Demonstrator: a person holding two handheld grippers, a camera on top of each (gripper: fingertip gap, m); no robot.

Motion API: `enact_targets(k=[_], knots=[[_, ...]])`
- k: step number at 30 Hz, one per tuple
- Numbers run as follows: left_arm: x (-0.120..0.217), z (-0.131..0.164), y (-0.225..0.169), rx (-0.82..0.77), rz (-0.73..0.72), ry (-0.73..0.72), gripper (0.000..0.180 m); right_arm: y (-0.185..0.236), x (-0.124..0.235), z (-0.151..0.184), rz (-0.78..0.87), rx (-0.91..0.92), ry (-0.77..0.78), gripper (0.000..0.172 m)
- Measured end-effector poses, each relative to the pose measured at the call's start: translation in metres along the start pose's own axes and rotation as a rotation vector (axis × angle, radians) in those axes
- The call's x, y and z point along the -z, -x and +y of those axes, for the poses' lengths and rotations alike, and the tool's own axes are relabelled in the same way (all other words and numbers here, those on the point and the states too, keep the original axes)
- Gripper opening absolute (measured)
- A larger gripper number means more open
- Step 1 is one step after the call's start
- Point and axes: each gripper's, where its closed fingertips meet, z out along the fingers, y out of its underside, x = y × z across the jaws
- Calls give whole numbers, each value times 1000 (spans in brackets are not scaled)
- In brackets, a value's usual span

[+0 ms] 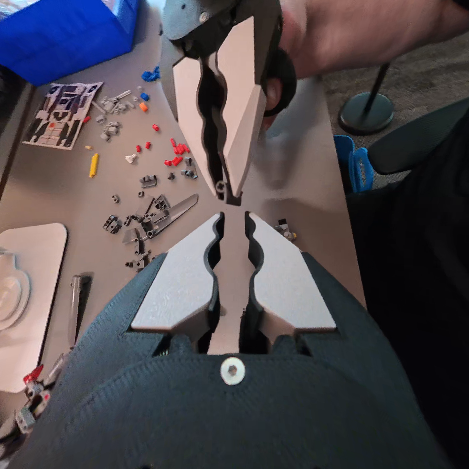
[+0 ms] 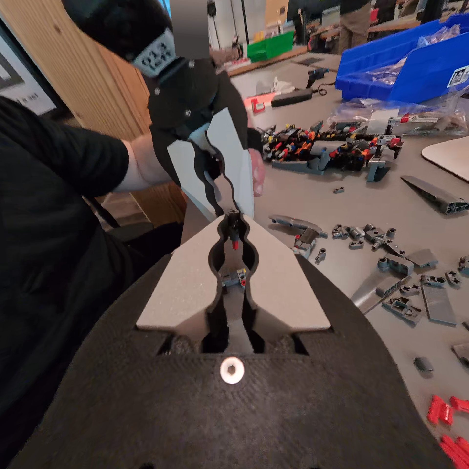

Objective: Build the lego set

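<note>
In the left wrist view my left gripper (image 1: pixel 234 215) is open and empty above the grey table (image 1: pixel 291 177), its tips a short way below the right gripper's. My right gripper (image 1: pixel 228 193) points down at it from above and is shut on a small dark grey connector piece (image 1: pixel 229 198). In the right wrist view my right gripper (image 2: pixel 234 218) pinches that dark piece (image 2: pixel 234 225), which has a red pin end (image 2: pixel 235 244). The left gripper (image 2: pixel 225 209) stands just beyond it, with a hand behind it. A small grey assembly with a yellow bit (image 2: pixel 234 278) lies on the table below.
Loose dark grey parts (image 1: pixel 142 223), red pins (image 1: pixel 177 152), a yellow axle (image 1: pixel 94 165) and a sticker sheet (image 1: pixel 63 114) lie to the left. Also in view are a blue bin (image 1: pixel 63 38), a white board (image 1: pixel 30 291), and a large built model (image 2: pixel 330 149). The table edge runs along the right. The grippers are tip to tip, or close to it.
</note>
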Motion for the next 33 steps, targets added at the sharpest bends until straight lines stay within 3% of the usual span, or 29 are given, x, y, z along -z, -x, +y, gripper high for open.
enact_targets(k=[7,15,25,33], knots=[[8,-25,4,234,1,-290,12,6,7,-17,-56,-39,-121,4],[10,-34,-2,252,39,-398,2,11,7,-24,-79,-53,-165,4],[15,-18,-4,281,79,-336,0,11,-8,-16,2,138,41,11],[14,-10,-6,264,94,-306,0,12,-17,-11,-19,195,156,4]])
